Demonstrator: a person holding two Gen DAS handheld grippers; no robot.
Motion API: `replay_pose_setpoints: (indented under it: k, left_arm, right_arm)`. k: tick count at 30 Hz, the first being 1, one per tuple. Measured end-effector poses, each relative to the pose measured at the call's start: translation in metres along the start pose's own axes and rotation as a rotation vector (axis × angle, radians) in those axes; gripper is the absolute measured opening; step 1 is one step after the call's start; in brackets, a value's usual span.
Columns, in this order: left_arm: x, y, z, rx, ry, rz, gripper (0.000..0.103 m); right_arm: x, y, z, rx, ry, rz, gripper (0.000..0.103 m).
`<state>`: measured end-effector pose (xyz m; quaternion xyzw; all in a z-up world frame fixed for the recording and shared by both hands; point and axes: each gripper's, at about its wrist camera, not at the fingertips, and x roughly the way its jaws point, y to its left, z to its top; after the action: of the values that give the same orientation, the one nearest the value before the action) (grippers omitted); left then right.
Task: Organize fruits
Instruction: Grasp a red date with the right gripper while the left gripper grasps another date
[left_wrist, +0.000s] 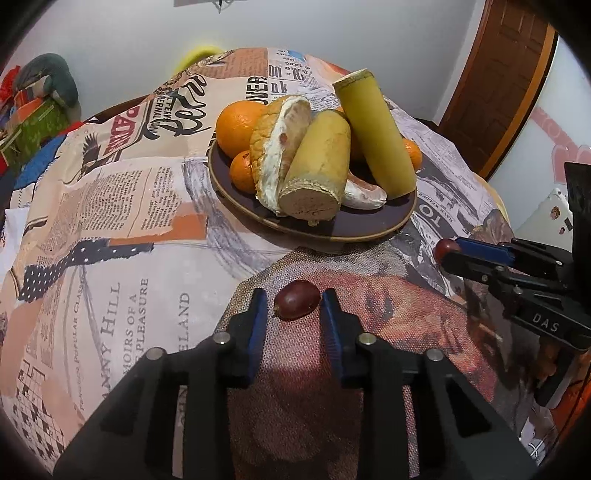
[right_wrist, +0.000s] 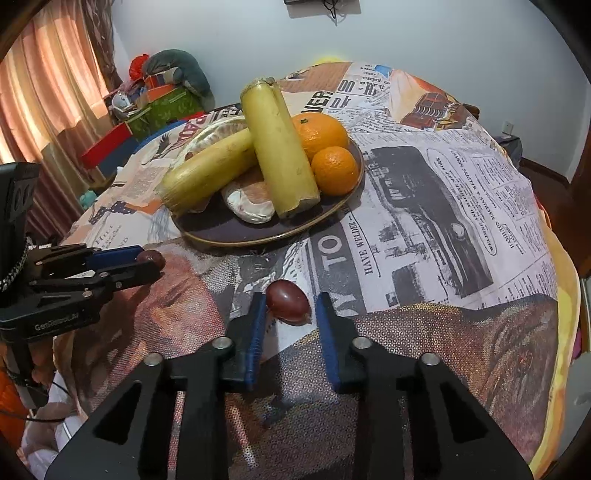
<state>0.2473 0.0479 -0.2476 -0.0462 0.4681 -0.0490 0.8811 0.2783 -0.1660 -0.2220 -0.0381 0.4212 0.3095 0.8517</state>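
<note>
In the left wrist view a dark red grape (left_wrist: 297, 303) lies crosswise on the printed cloth, and my left gripper (left_wrist: 295, 304) is shut on it with a blue pad at each end. The right wrist view shows a second red grape (right_wrist: 289, 302) with my right gripper (right_wrist: 290, 303) shut on it. Each gripper also shows in the other view, with its grape at the fingertips: the right gripper (left_wrist: 445, 253) and the left gripper (right_wrist: 153, 260). Beyond them stands a dark plate (left_wrist: 332, 236) (right_wrist: 258, 242) holding oranges (right_wrist: 319, 133), two yellow stalk pieces (right_wrist: 280, 147) and peeled citrus segments (left_wrist: 364, 195).
The newspaper-print cloth (right_wrist: 443, 206) covers a rounded table that drops away at the right and near edges. Boxes and cushions (right_wrist: 162, 99) are piled at the back left by a curtain (right_wrist: 44, 92). A wooden door (left_wrist: 517, 85) stands at the right.
</note>
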Motion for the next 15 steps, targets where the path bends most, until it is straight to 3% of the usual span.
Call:
replay_pose_setpoints:
  k: [5, 15]
  left_arm:
    - [-0.002, 0.002, -0.001, -0.009, 0.002, -0.019, 0.02]
    - [-0.02, -0.007, 0.01, 0.0, -0.044, -0.044, 0.02]
  right_arm:
    - [-0.002, 0.001, 0.001, -0.018, -0.005, 0.005, 0.021]
    - [-0.019, 0.002, 0.015, -0.023, -0.062, -0.002, 0.021]
